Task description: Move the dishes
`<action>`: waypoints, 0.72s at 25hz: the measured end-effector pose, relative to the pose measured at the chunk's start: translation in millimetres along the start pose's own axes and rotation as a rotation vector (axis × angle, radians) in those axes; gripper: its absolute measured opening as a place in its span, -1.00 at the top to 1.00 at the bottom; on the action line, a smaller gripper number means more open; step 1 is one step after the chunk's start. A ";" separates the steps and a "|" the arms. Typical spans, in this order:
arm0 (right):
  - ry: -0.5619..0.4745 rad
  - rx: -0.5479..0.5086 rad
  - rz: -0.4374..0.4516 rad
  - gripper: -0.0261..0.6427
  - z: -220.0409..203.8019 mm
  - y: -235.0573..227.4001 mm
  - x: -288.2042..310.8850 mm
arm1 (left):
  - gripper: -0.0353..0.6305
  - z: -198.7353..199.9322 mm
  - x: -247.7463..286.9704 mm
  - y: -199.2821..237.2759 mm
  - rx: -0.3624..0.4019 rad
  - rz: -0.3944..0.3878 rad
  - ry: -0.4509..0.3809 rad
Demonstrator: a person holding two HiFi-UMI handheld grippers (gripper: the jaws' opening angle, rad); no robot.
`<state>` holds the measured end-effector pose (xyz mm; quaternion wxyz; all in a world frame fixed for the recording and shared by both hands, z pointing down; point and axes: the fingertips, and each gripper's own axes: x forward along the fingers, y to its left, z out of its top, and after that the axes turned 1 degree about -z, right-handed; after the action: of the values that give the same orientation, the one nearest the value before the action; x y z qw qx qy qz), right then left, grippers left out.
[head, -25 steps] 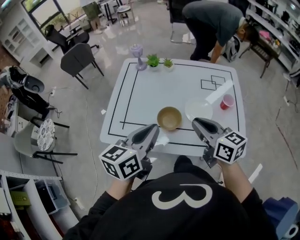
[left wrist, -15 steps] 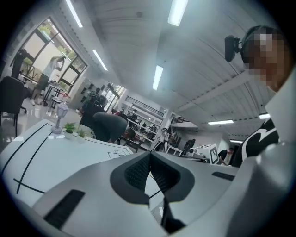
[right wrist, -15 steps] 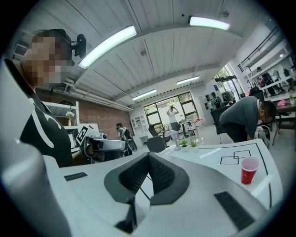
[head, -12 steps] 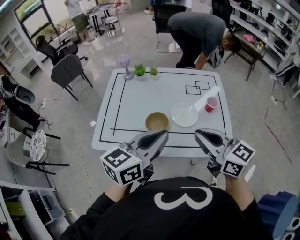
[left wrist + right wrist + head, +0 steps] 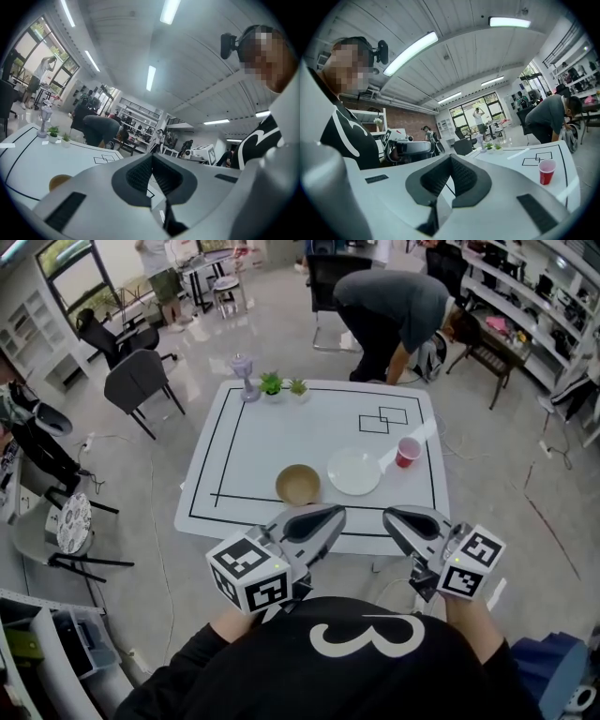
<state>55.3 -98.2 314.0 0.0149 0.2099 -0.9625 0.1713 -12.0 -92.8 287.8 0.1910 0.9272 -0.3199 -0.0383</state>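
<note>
We hold the left gripper (image 5: 330, 515) and the right gripper (image 5: 392, 516) with jaws closed together on nothing, apart from the bowl (image 5: 298, 484) and plate (image 5: 353, 471) on the table (image 5: 253, 437).

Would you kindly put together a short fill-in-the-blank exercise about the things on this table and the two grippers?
1. In the head view, the wooden bowl sits just to the ____ of the white plate.
2. The cup on the table is ____ in colour.
3. The left gripper and right gripper are both shut and hold ____.
4. At the table's far edge stand ____ small potted plants.

Missing words: left; red; nothing; two
</note>
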 end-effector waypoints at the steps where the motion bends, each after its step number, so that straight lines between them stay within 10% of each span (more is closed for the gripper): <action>1: 0.008 -0.004 0.000 0.90 -1.1 0.2 -3.2 | 0.89 -0.8 2.4 -3.8 -0.003 0.003 0.002; 18: -0.017 0.008 0.034 0.90 -10.5 -4.8 -58.5 | 0.89 -29.5 25.0 -44.9 0.021 0.118 0.032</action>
<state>110.2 -75.5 319.6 0.0031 0.1952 -0.9653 0.1737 39.4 -65.8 299.3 0.1882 0.9092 -0.3713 -0.0087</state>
